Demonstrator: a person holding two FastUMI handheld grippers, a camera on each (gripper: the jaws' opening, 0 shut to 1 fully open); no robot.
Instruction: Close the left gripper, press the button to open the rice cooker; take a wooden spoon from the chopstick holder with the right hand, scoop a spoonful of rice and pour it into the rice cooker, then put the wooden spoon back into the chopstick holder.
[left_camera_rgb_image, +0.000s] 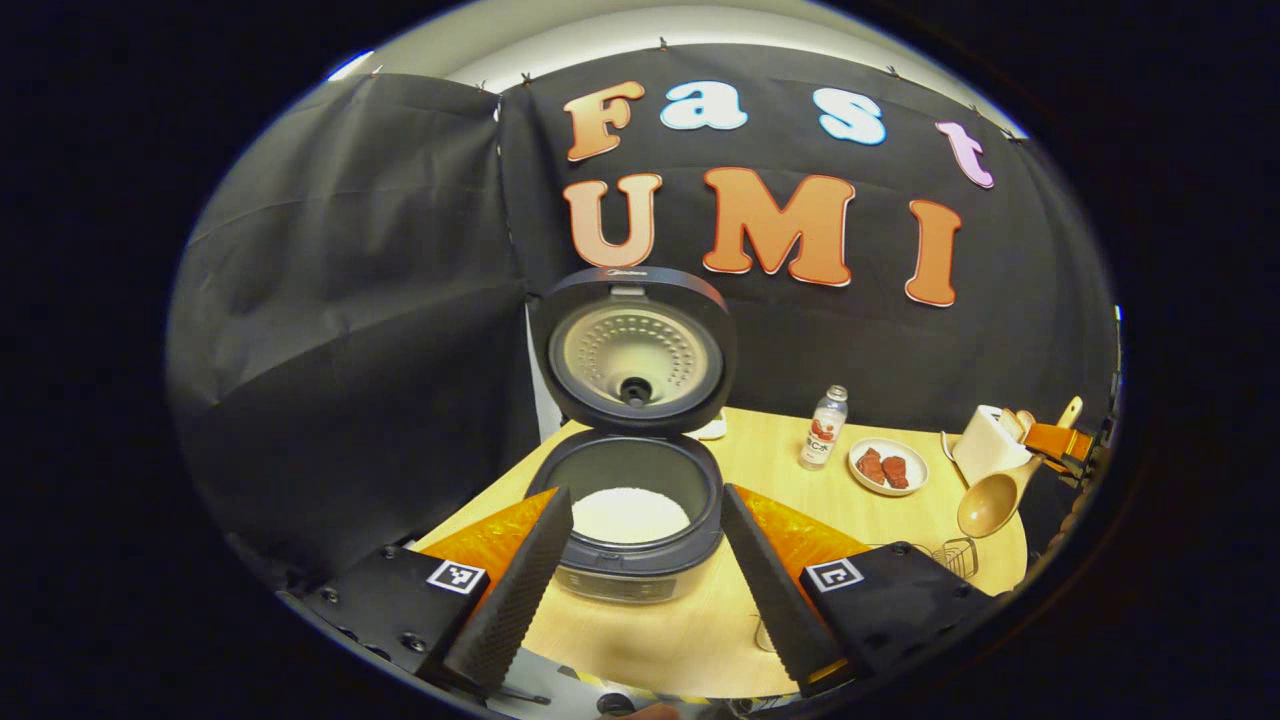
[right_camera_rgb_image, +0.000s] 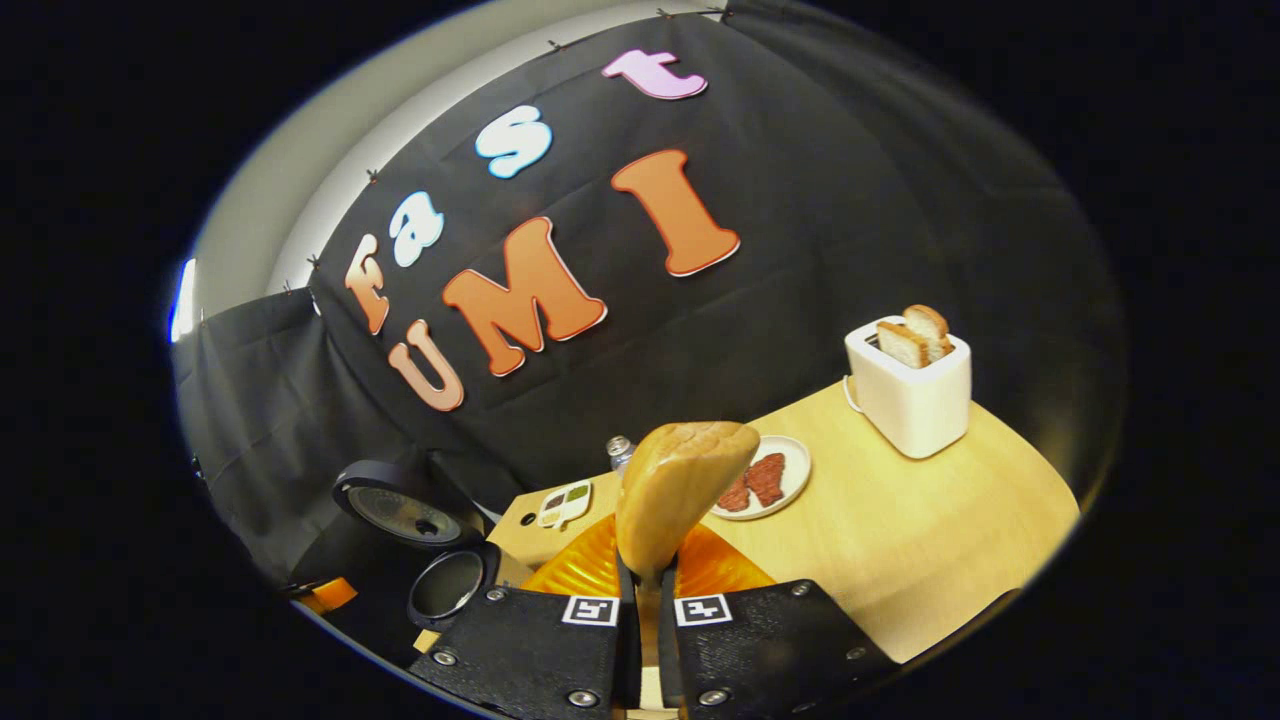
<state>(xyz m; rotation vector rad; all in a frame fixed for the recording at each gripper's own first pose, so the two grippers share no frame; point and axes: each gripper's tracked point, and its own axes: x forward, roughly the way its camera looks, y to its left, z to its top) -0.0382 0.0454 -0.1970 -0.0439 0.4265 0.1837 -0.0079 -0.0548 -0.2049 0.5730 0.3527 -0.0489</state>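
Rice cooker (left_camera_rgb_image: 632, 480) open, spoon in our right tool.

Our left tool (left_camera_rgb_image: 640, 570) hangs released before the cooker; our right tool (right_camera_rgb_image: 648, 610) is clenched on the wooden spoon (right_camera_rgb_image: 675, 490) above the worktop (right_camera_rgb_image: 900, 540).

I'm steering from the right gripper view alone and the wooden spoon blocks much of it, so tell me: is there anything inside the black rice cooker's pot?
Observer: Yes. The left gripper view shows white rice lying in the open black rice cooker.
Operator: Is my spoon loaded?
Observer: The round wooden spoon shows its hollow side there, and it looks empty.
Operator: And the left gripper?
Observer: The left gripper is open, its fingers apart on either side of the cooker in its own view.
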